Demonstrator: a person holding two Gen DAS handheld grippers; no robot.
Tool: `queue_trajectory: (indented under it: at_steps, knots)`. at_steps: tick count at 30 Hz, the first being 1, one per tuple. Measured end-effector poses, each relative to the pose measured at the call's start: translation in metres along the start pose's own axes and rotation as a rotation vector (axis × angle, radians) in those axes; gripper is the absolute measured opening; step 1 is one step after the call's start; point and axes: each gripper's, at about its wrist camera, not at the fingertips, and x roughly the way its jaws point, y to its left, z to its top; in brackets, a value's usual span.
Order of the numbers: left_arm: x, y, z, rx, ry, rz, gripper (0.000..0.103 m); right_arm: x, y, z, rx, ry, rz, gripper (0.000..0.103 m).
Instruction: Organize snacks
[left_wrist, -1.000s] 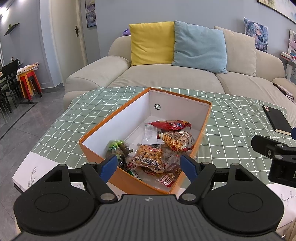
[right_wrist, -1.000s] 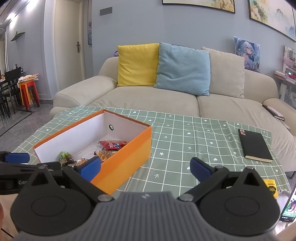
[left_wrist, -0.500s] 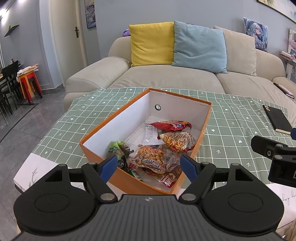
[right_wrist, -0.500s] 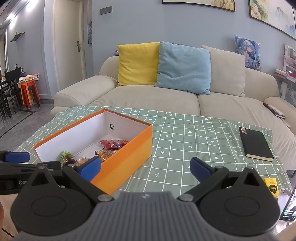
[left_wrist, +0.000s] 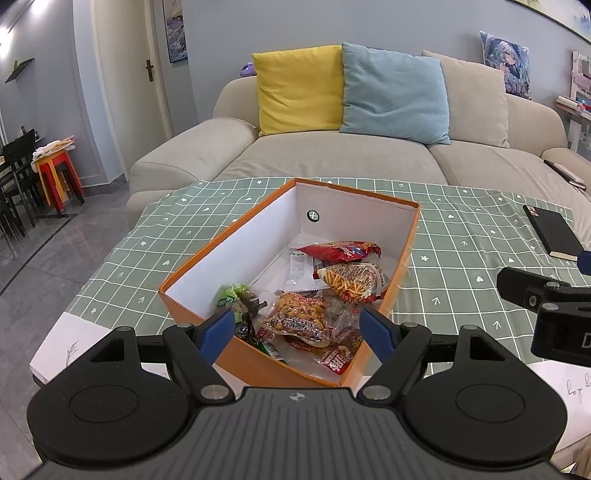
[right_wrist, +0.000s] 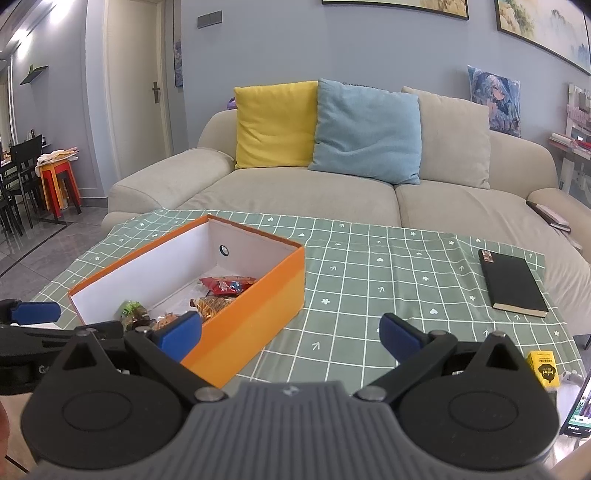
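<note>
Left tool (left_wrist: 297, 328): black linkage arms, blue pads on fingers (left_wrist: 218, 328), silver pivot screws, two round black discs lower frame, ribbed dark grey body bottom centre with small round emblem.
Right tool (right_wrist: 290, 334): same build, blue fingertips (right_wrist: 399, 336), lighter grey ribbed body, silver screws at pivots. White lettering, partly cut off, on neighbouring tool at left edge.
</note>
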Motion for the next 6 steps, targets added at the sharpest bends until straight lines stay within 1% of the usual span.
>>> queue_trajectory:
  at_steps: [6]
  knots:
    - [-0.0004,-0.0011,0.0001,-0.001,0.0,-0.014,0.09,0.0013,0.0003,0.0,-0.002,0.008,0.004,0.099]
